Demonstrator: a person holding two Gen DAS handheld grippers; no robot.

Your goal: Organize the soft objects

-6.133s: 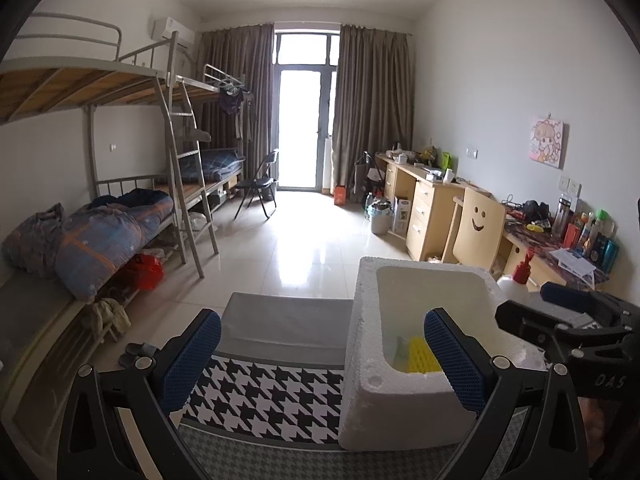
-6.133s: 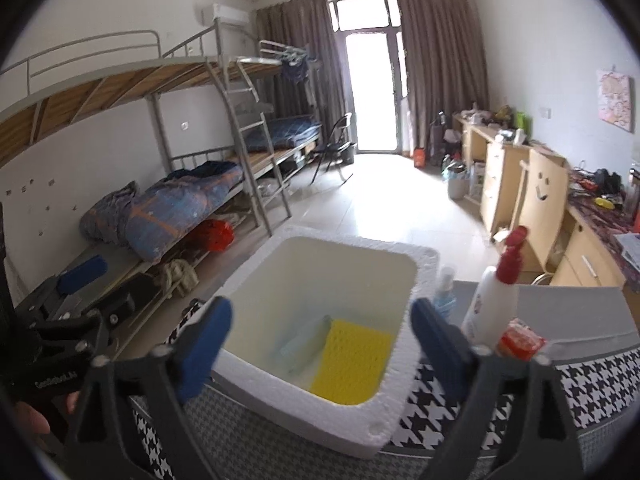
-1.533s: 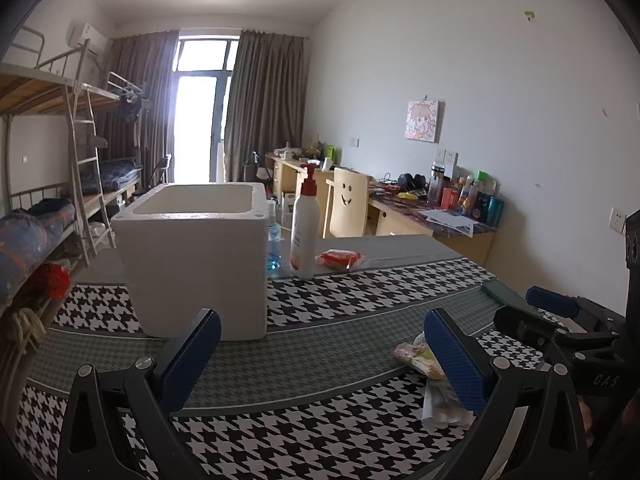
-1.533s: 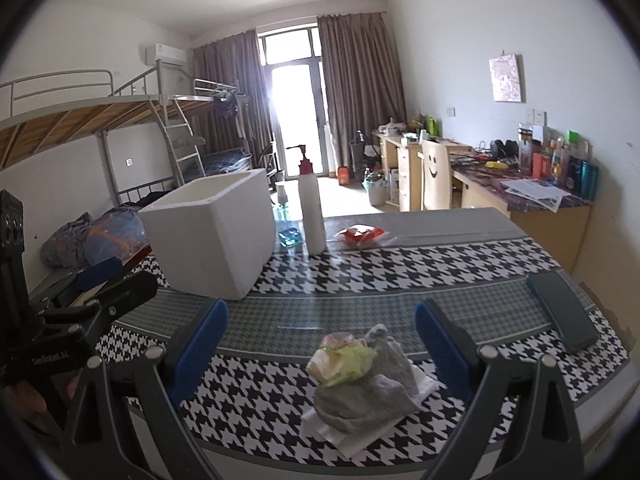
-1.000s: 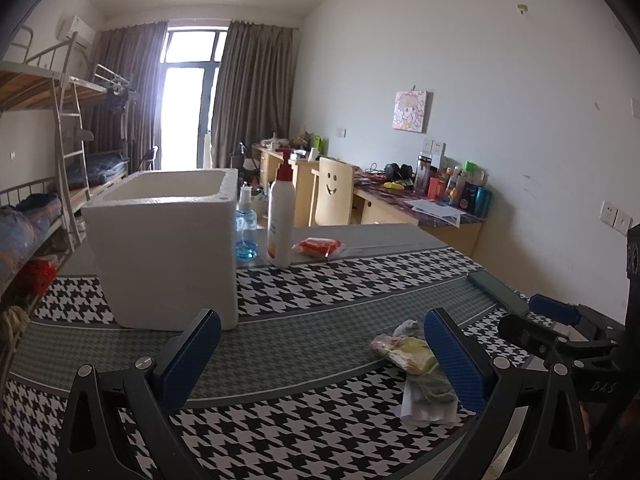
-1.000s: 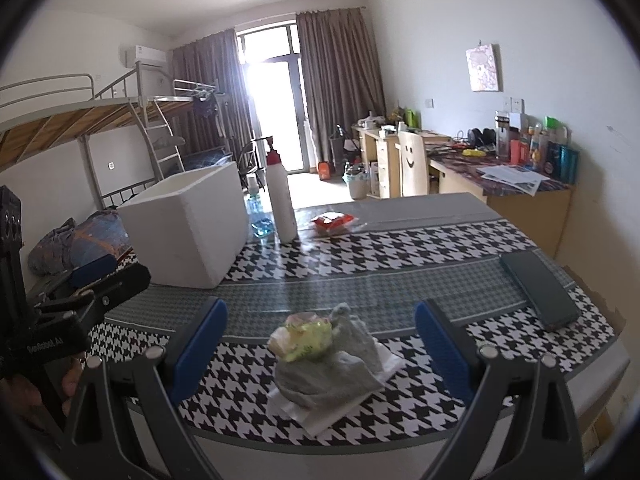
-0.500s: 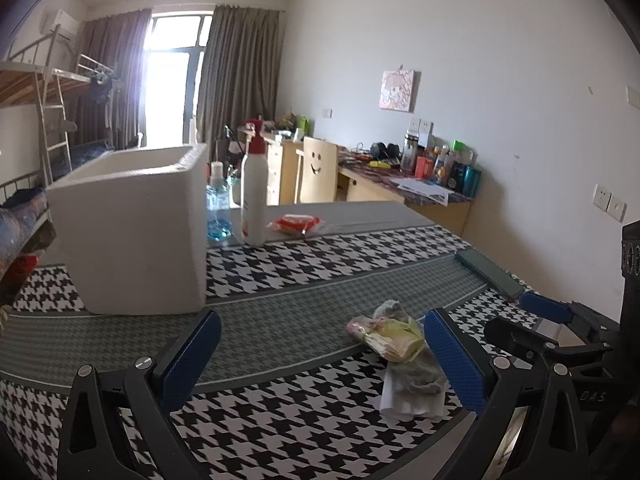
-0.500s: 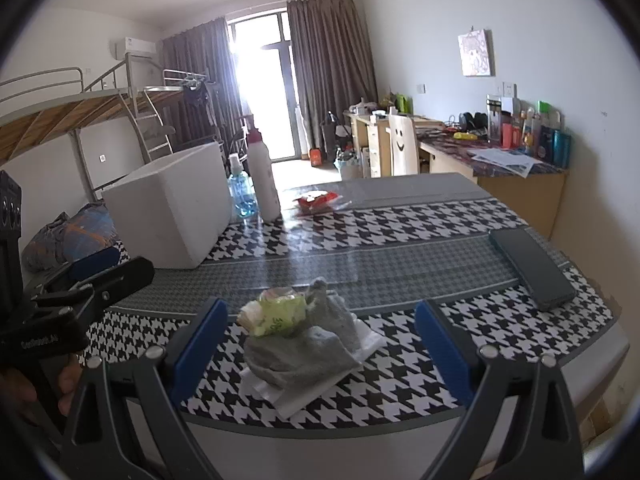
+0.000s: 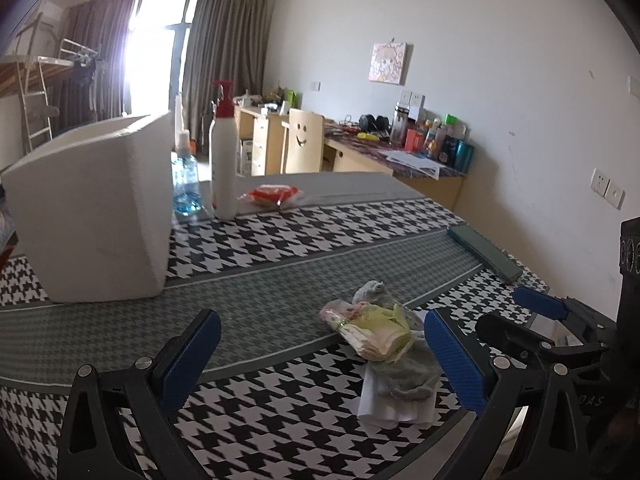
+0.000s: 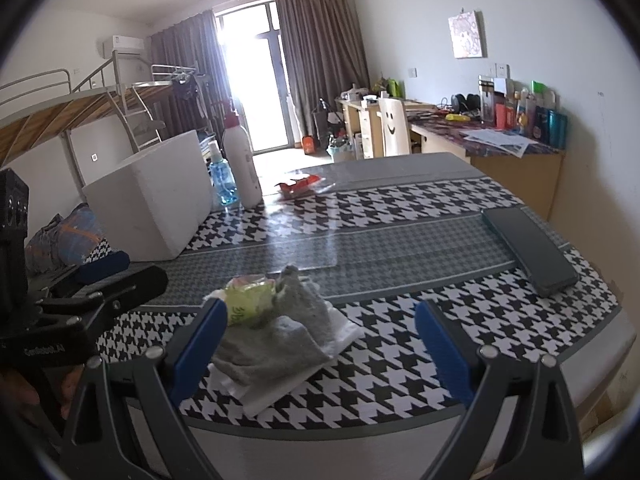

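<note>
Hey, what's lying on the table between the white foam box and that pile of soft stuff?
Nothing: in the left wrist view, only bare grey tablecloth runs from the foam box to the pile.

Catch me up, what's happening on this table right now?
A person holds a gripper in each hand; the left gripper and right gripper are both open and empty. They face a pile of soft items near the table edge: a grey cloth over a white cloth, with a yellow-green packet on top. Nothing is gripped yet. The white foam box stands further back, beside a pump bottle.
</note>
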